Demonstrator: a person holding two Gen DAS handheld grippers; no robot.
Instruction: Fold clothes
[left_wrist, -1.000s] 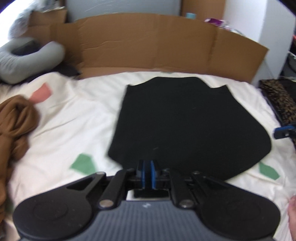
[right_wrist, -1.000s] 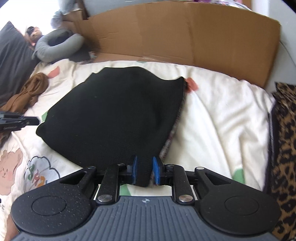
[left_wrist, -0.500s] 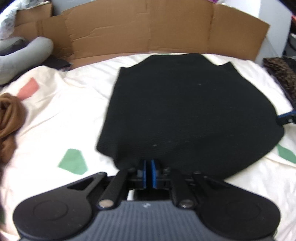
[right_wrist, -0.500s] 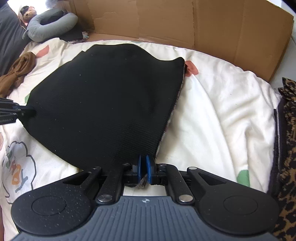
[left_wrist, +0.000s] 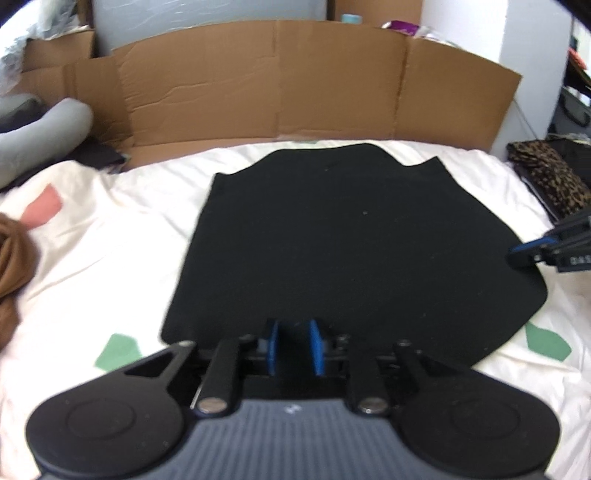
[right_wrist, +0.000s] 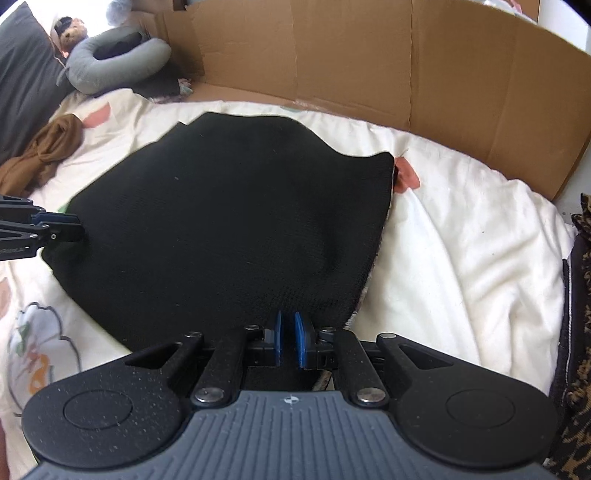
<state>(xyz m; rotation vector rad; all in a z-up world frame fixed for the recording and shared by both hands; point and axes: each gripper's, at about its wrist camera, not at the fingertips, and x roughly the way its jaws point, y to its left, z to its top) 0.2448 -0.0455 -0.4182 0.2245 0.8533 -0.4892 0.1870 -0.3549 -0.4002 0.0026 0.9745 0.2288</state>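
- Currently: black garment lies spread flat on the white patterned bedsheet, roughly centred, with its far edge near the cardboard panel that stands along the back of the bed.
- Left gripper: blue pads parted with a clear gap between them; the near edge of the garment sits at the pad tips. Fingers are apart, gripping nothing.
- Right gripper: blue pads separated by a narrow gap, at the garment's near right corner. Black fabric lies at or between the tips; I cannot tell whether any of it is pinched.
- Cross-view: the right wrist camera shows the left gripper at the garment's left edge, at or just over the fabric.
- Garment's right edge shows a lighter underside along the fold.
- Surroundings: brown cloth bunched at the left of the bed, well apart from the garment; grey neck pillow at the back left; leopard-print fabric off the right side.
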